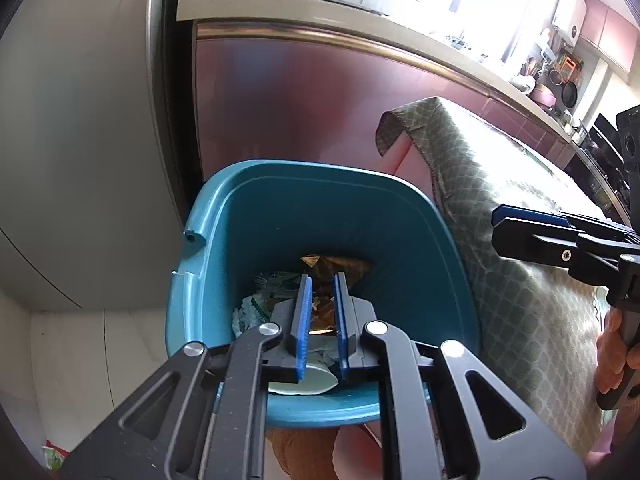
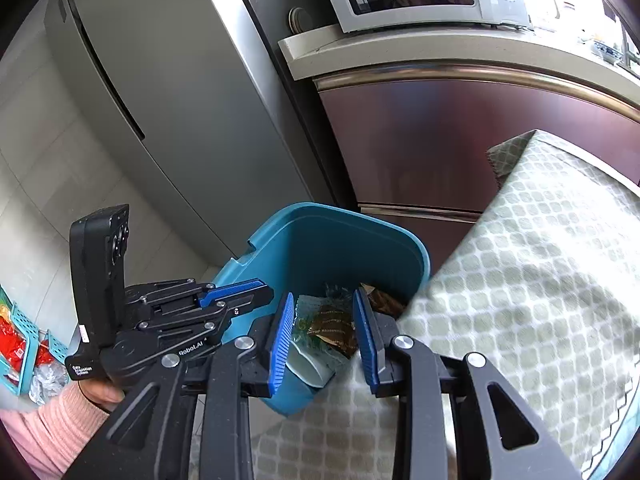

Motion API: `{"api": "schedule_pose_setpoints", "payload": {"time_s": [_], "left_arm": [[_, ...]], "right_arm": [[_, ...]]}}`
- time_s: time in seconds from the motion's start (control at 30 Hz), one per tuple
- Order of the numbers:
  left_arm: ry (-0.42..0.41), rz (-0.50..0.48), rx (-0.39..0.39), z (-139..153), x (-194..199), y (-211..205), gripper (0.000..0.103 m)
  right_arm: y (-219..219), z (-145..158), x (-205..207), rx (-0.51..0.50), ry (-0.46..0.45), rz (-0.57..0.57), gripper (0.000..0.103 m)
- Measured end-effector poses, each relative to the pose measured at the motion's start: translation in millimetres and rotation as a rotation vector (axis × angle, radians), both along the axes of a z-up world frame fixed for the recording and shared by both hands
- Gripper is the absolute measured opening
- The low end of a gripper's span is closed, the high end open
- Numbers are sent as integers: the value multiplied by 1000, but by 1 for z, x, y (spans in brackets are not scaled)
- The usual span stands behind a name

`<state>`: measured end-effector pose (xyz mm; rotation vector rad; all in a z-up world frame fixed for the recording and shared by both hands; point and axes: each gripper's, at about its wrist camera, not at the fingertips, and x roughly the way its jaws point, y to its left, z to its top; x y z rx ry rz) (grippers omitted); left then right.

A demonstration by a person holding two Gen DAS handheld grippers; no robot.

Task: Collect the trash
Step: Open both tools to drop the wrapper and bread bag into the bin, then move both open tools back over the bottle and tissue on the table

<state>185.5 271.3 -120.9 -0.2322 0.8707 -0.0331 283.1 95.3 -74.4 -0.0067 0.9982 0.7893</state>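
Left wrist view looks steeply down into a teal trash bin [image 1: 280,200] standing on the floor, mouth upward, its long axis running from the near rim away toward the maroon cabinet [image 1: 304,96]. At its bottom lies the trash: a brown foil wrapper [image 1: 340,266] at the far side, crumpled clear plastic [image 1: 276,280] to the left, and a pale paper cup [image 1: 308,380] on its side by the near wall, its mouth tilted up toward the cameras. The left gripper [image 1: 322,280] hangs over the bin's mouth, jaws nearly together with a slim gap, nothing between the blue pads [image 1: 305,312]. To the bin's right, a table draped in a green patterned cloth [image 1: 500,208] almost meets the rim.

From the right wrist view, the right gripper [image 2: 322,300] hovers over the bin's right near corner [image 2: 416,268] and the cloth's edge, jaws partly apart and empty; the wrapper [image 2: 332,320] and cup [image 2: 308,364] show through the gap, well below. The left gripper [image 2: 256,290] sits at the bin's left rim. A hand in a pink sleeve [image 2: 48,424] grips its handle.
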Motion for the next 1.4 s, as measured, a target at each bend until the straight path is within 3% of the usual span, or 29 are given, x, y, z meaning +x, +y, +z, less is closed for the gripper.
{"api": "schedule_pose_setpoints", "payload": {"time_s": [0.33,0.63,0.97,1.17,1.4], "left_arm": [[-129,-80,7,46,-22,-32,21],[-237,-237,-10,88,-34,-95,25],[-239,-405,-43,97,-36,-178,25],[-208,-489,-52,87,-36,-226,25],[-191,-564,-58,81,-33,-270,29]], "right_arm": [[-49,36,-31,63,-84,-45,33],[-127,75,-69,81,-207,-154,41],[-233,89,-107,57,-270,-379,42],[-300,85,-128,52,-263,-529,43],[-349,73,-140,40,-253,-647,47]]}}
